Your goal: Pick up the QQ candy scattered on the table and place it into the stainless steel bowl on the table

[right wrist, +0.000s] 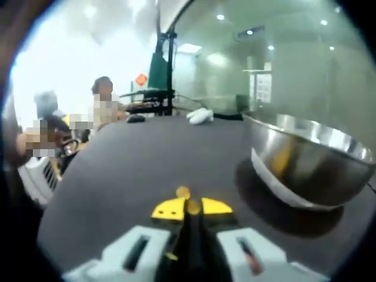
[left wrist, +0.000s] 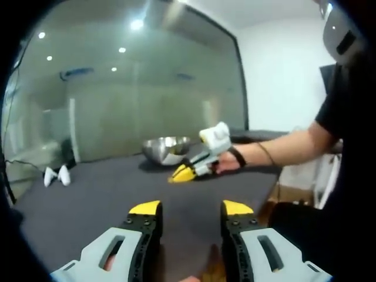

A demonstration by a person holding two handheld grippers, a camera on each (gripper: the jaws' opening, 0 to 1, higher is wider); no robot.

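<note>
A small yellow QQ candy sits pinched between the yellow tips of my right gripper, which is shut on it low over the dark table. Another yellow candy lies on the table just beyond those tips. The stainless steel bowl stands close by on the right, its rim higher than the tips. In the left gripper view, my left gripper is open with nothing between its tips. Farther off, the right gripper, held by a person's hand, touches down in front of the bowl.
A dark table stretches out under both grippers. White objects lie near its far left edge and show again as a white lump. A glass wall stands behind. People sit at desks beyond the table's left side.
</note>
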